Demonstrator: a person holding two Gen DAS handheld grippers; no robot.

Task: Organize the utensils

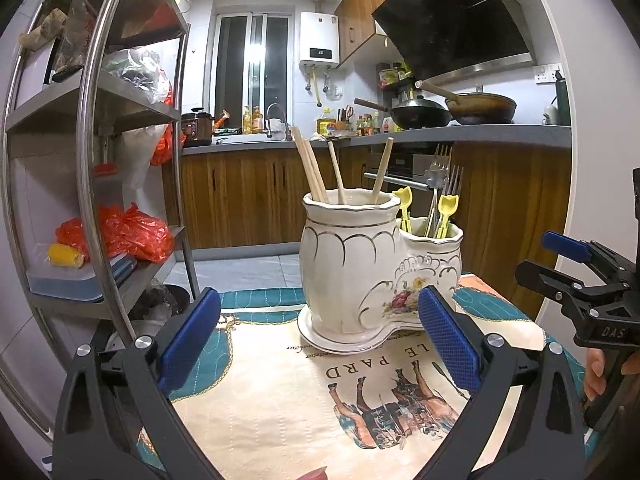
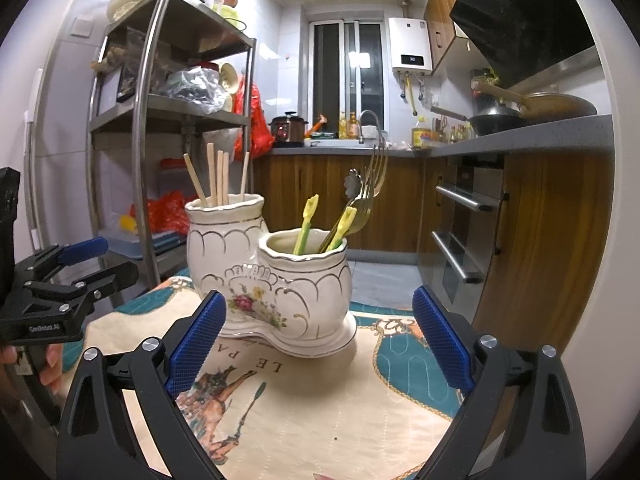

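White gilt-trimmed ceramic double utensil holder [image 1: 360, 276] stands mid-cloth on the printed quilted tablecloth [image 1: 280, 400], holding wooden chopsticks [image 1: 316, 176], metal forks [image 1: 440, 184] and yellow plastic picks [image 2: 308, 220]. Left gripper [image 1: 320, 348] and right gripper [image 2: 320, 340]: fingers wide, empty, short of holder; bare cloth between.

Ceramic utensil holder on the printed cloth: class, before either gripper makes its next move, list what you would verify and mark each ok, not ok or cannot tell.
1. Left gripper open and empty: ok.
2. Right gripper open and empty: ok.
3. Ceramic utensil holder upright on the cloth: ok.
4. Chopsticks all in the taller compartment: ok.
5. Forks and yellow picks in the shorter compartment: ok.
6. Loose utensils left on the cloth: cannot tell; none visible, but the grippers hide parts of it.
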